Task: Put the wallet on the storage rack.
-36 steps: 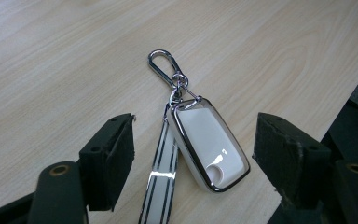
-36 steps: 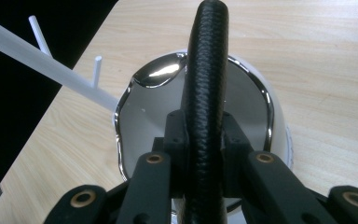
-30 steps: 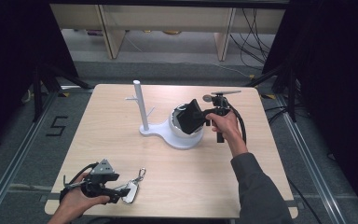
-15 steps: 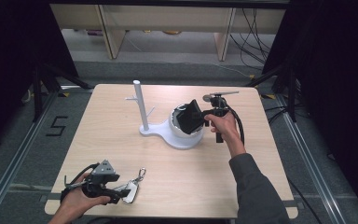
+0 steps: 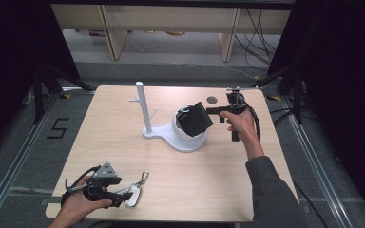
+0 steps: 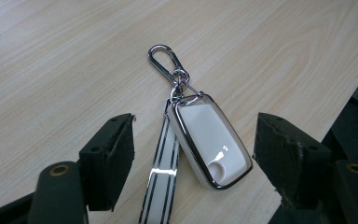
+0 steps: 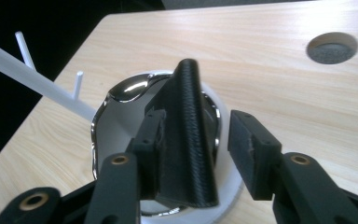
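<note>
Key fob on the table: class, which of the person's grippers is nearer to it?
Left. The left gripper straddles the key fob, jaws open. The right gripper is far across the table, at the black wallet.

High view overlooks the table [image 5: 123, 156]; 2 gripper views look close.

Between the two black jaws, which stand wide apart, a white key fob [image 6: 210, 147] with a chrome edge lies flat on the wooden counter [image 6: 65, 56], nearer the right jaw and touching neither. A white strap with dark stripes [image 6: 161, 179] runs beside it toward the left jaw. Beyond the jaws, a silver carabiner clip [image 6: 164, 60] joins the fob's ring.
</note>
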### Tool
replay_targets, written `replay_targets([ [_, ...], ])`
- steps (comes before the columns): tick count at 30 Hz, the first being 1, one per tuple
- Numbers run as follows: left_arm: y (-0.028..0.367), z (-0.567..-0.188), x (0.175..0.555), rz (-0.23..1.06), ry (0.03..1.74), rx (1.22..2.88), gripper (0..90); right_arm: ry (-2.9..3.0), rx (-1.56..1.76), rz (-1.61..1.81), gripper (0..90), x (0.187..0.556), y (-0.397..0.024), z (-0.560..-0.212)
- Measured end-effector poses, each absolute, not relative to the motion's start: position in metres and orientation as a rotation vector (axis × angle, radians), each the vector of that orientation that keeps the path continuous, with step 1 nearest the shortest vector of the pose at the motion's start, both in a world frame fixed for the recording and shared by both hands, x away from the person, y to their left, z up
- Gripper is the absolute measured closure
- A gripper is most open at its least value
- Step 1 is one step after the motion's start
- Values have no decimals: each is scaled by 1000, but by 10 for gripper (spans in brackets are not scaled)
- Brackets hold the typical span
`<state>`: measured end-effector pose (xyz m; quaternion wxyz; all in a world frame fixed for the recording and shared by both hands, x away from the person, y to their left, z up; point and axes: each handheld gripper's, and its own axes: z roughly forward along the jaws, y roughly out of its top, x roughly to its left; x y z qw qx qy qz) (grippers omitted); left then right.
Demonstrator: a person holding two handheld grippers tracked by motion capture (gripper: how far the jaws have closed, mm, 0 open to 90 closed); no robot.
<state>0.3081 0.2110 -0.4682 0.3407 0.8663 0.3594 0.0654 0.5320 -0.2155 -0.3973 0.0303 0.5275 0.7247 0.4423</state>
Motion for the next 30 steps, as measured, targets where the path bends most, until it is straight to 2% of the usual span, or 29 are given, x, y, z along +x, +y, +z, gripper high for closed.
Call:
replay_targets([
  [7,210,-467,308,176,919,2257,284,2184,1685,1402,547,512,-236,-390],
  [8,210,-466,308,177,916,2257,284,2189,1602,1392,541,512,-242,-393],
  [18,209,-468,309,184,942,2244,284,2185,1583,1477,482,471,-267,-412],
  [30,208,-465,310,162,914,2243,253,2217,1553,1521,433,423,-274,-435],
])
